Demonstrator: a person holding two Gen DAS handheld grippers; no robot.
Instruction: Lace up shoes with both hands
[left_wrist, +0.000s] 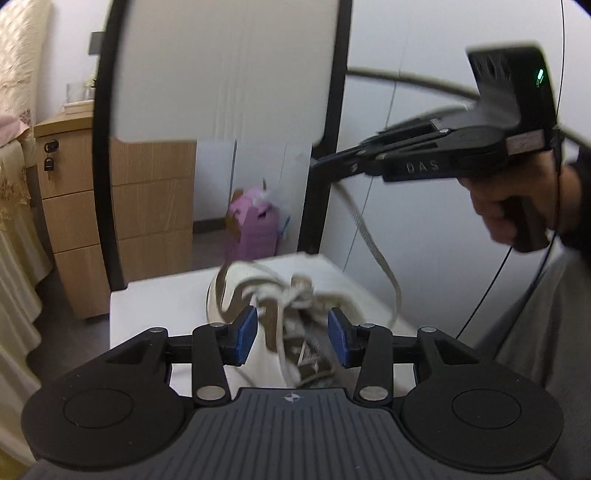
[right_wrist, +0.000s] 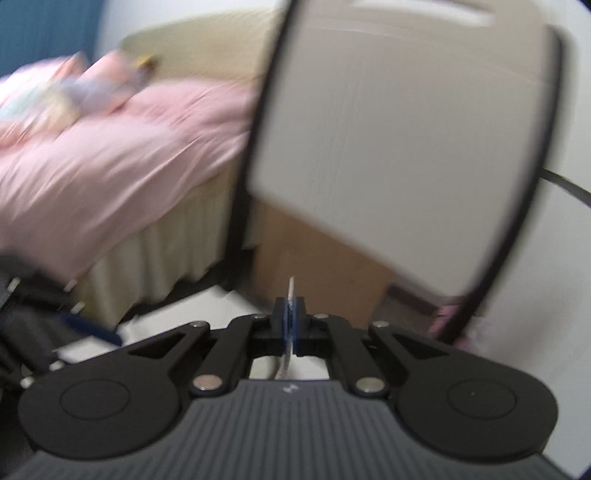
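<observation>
On white table (left_wrist: 147, 306): cream shoe (left_wrist: 255, 325); laces (left_wrist: 291, 295) tangled, loose.

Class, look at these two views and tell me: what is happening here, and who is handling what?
A person is lacing a white shoe that sits on a white chair seat. The right hand-held gripper is shut on the shoelace, drawing it up and away from the shoe. The left hand-held gripper is open, its pads on either side of the shoe's laced top, gripping nothing. The lacing looks loose and unfinished.
</observation>
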